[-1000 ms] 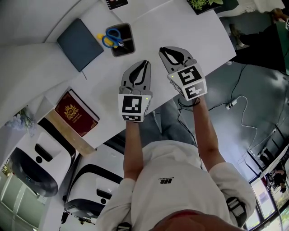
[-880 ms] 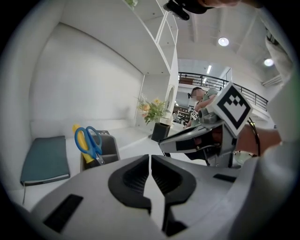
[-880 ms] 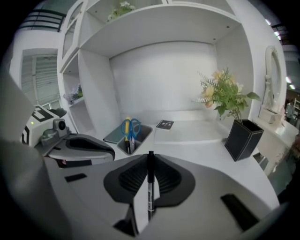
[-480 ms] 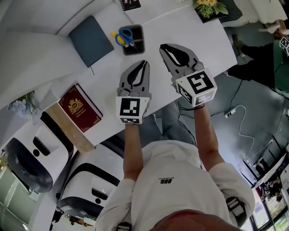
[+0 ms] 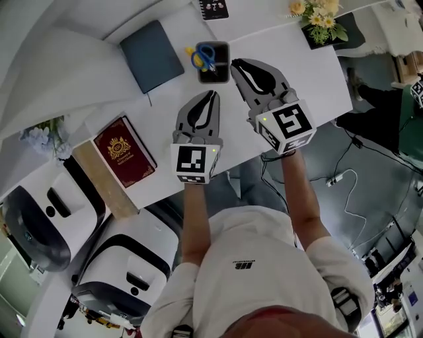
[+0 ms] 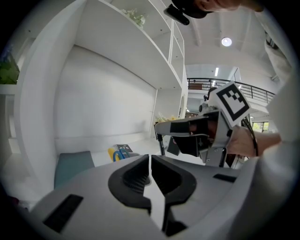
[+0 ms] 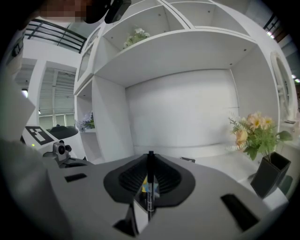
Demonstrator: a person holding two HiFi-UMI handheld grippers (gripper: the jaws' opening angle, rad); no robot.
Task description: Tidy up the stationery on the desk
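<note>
A black pen holder with blue and yellow scissors stands on the white desk. My right gripper hovers with its tips beside the holder's right edge. In the right gripper view its jaws are shut on a thin black pen that stands upright between them. My left gripper hangs just nearer than the holder, with its jaws closed and nothing in them. The scissors show beyond its tips. A blue-grey notebook lies left of the holder.
A red book lies at the desk's near left on a wooden board. A spiral notebook and a black pot of flowers sit at the back. White shelving rises behind the desk. White machines stand on the floor below.
Both grippers have moved forward toward the pen holder; the right gripper's tips now sit beside it. Their jaws have stayed closed.
</note>
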